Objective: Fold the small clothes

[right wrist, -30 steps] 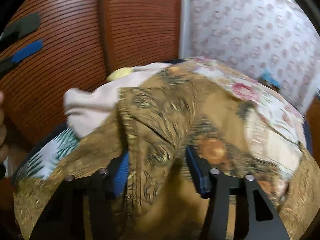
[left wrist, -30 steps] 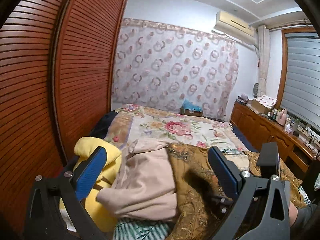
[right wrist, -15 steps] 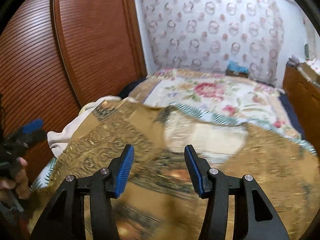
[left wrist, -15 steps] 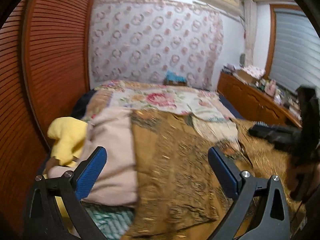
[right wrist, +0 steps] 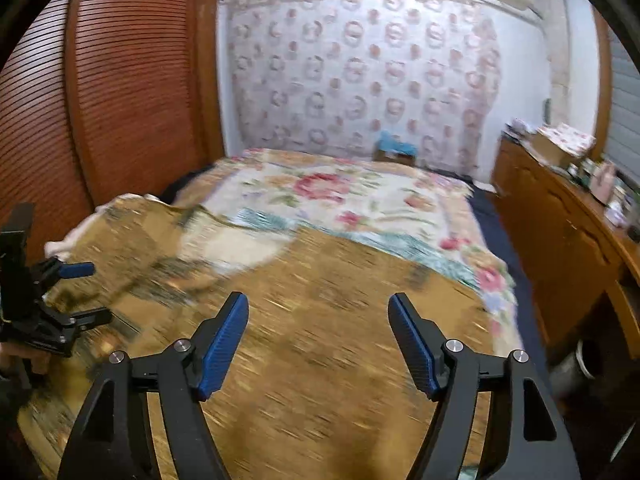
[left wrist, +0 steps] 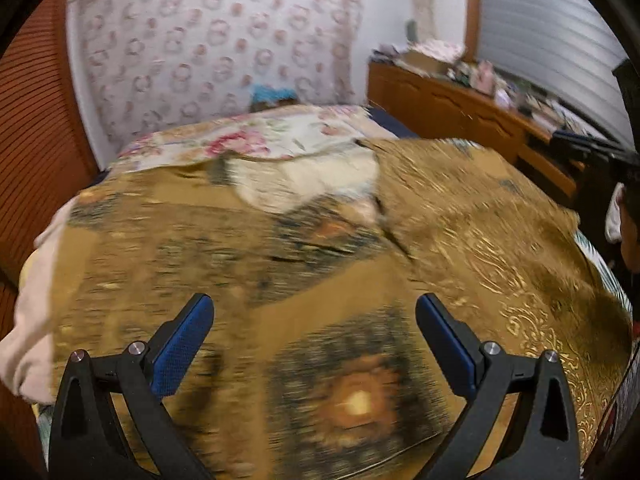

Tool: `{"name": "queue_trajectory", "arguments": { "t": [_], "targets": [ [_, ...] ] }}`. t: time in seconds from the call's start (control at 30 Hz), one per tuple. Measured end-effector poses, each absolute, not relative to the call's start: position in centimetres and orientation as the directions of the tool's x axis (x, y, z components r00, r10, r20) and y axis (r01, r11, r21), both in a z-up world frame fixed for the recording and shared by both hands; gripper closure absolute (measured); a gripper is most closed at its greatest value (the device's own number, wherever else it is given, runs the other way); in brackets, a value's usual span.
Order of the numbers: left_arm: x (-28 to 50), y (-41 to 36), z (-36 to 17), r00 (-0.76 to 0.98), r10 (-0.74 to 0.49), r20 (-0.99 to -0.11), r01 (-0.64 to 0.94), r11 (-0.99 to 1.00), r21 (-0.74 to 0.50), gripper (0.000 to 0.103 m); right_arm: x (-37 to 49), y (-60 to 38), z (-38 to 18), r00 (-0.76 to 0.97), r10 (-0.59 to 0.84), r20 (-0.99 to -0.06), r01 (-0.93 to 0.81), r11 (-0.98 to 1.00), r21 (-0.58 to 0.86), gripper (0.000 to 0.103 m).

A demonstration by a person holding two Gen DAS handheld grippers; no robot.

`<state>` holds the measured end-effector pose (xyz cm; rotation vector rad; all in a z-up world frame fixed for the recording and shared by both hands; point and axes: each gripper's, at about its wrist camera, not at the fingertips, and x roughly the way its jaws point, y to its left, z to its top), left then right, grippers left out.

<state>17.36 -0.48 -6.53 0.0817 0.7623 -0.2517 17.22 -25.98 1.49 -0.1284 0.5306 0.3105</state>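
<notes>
The brown patterned garment (left wrist: 460, 216) lies spread flat on the bed (right wrist: 360, 196), directly below and ahead of both tools, its long axis across the bed. The left tool (left wrist: 314, 320) is spread wide, holding nothing. The right tool (right wrist: 318, 320) is opening with nothing between its jaws. Both point obliquely downward; neither is clearly nearer.
</notes>
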Motion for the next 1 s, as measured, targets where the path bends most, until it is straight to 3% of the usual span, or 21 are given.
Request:
{"name": "queue_trajectory", "arguments": {
  "t": [0.4,0.53,0.67,1.0],
  "targets": [
    [17.9,-6.7,-7.8,0.599,-0.181,-0.780,0.390,0.917,0.087,0.002,18.8,-33.8,-3.8,0.762,0.093,-0.641,-0.113,0.994,0.010,0.029],
    [17.9,-7.0,-8.0,0.582,-0.191,-0.790,0.407,0.910,0.079,0.001,19.8,-35.7,-3.5,0.732,0.117,-0.671,-0.088,0.993,0.077,0.029],
    [18.5,-6.2,-8.3,0.535,-0.243,-0.809,0.395,0.919,-0.015,0.000,19.9,-36.5,-3.9,0.697,0.161,-0.699,-0.096,0.987,0.132,0.029],
    [18.7,-6.5,-8.4,0.536,-0.238,-0.810,0.394,0.919,-0.010,0.000,21.9,-40.0,-4.4,0.603,0.271,-0.751,-0.093,0.958,0.271,0.029]
  ]
}}
